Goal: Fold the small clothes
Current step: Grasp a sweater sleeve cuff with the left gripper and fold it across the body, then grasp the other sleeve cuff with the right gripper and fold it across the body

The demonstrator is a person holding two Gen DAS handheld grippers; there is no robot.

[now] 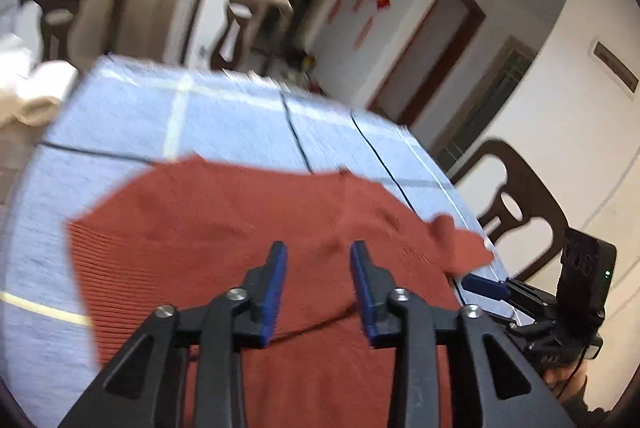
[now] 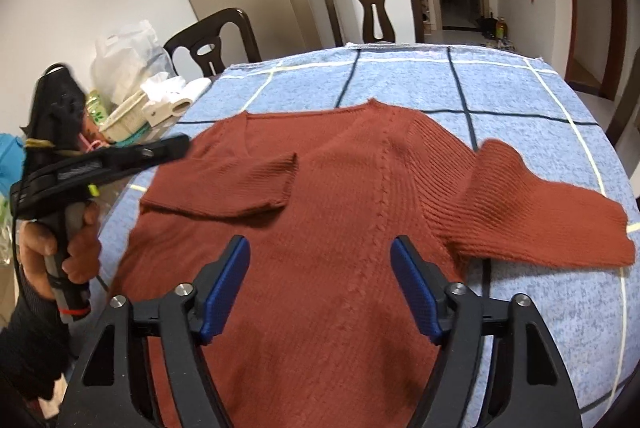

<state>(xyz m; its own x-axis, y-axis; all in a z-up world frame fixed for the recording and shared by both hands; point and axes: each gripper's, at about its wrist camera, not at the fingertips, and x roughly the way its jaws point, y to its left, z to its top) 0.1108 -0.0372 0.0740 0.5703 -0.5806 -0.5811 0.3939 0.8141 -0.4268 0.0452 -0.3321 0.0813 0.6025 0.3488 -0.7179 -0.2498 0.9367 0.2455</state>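
The rust-red sweater (image 2: 320, 212) lies flat across the blue checked tablecloth (image 2: 520, 100), neckline at twelve o'clock. One sleeve (image 2: 240, 184) is folded in over the chest, the other sleeve (image 2: 552, 224) stretches out toward three o'clock. The right gripper (image 2: 320, 260) hangs above the body of the knit, jaws spread wide, nothing between them. The left gripper (image 1: 319, 256) hovers over the sweater too, jaws parted and empty, its view blurred. A chair (image 2: 372, 8) stands at twelve o'clock behind the table, a white basket (image 2: 128, 116) at ten.
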